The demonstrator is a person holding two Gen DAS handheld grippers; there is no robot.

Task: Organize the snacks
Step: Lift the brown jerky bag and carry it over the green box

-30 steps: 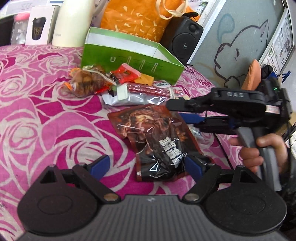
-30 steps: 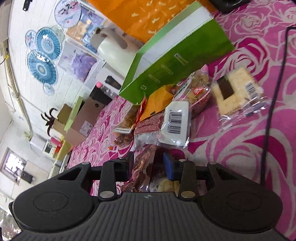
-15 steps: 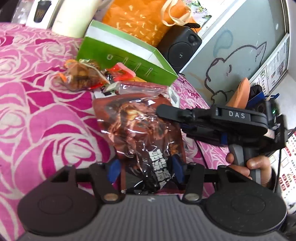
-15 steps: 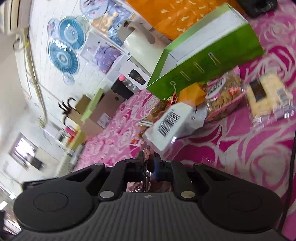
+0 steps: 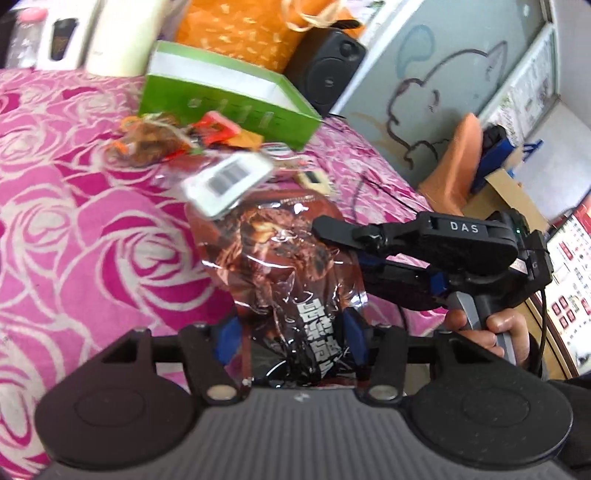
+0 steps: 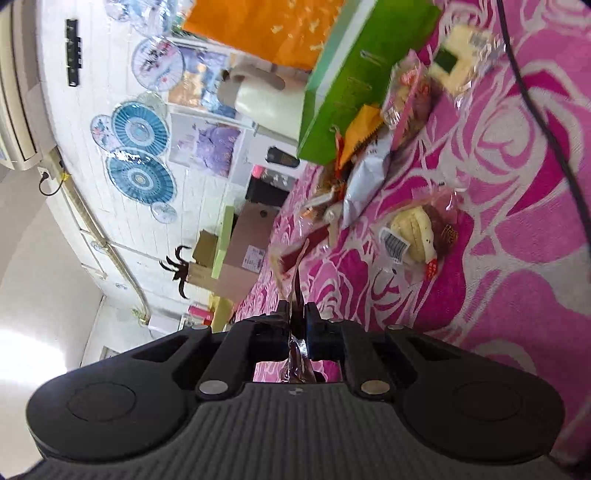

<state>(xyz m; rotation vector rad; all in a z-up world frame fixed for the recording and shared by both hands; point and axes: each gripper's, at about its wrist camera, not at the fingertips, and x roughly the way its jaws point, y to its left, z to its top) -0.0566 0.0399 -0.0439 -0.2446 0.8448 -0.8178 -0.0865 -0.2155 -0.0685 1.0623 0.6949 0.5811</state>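
A dark brown snack pouch (image 5: 288, 266) with white lettering is held above the pink rose cloth. My left gripper (image 5: 291, 332) has its blue pads against the pouch's lower end on both sides. My right gripper (image 5: 332, 229) comes in from the right and pinches the pouch's right edge; in the right wrist view its jaws (image 6: 297, 317) are shut on the thin edge of the pouch (image 6: 295, 280). A white barcode packet (image 5: 229, 181) hangs blurred just above the pouch. The open green box (image 5: 225, 103) stands behind the snack pile.
Loose snacks (image 5: 166, 136) lie in front of the green box. A bun in clear wrap (image 6: 413, 240) and a cracker pack (image 6: 458, 62) lie on the cloth. A black speaker (image 5: 328, 62), an orange bag (image 5: 236, 33), a white jug (image 5: 125, 37) and a black cable (image 6: 535, 110) are nearby.
The left gripper has closed in on the brown pouch's lower end and the pouch has been lifted off the cloth. The right gripper has shut on its edge. The white barcode packet has shifted.
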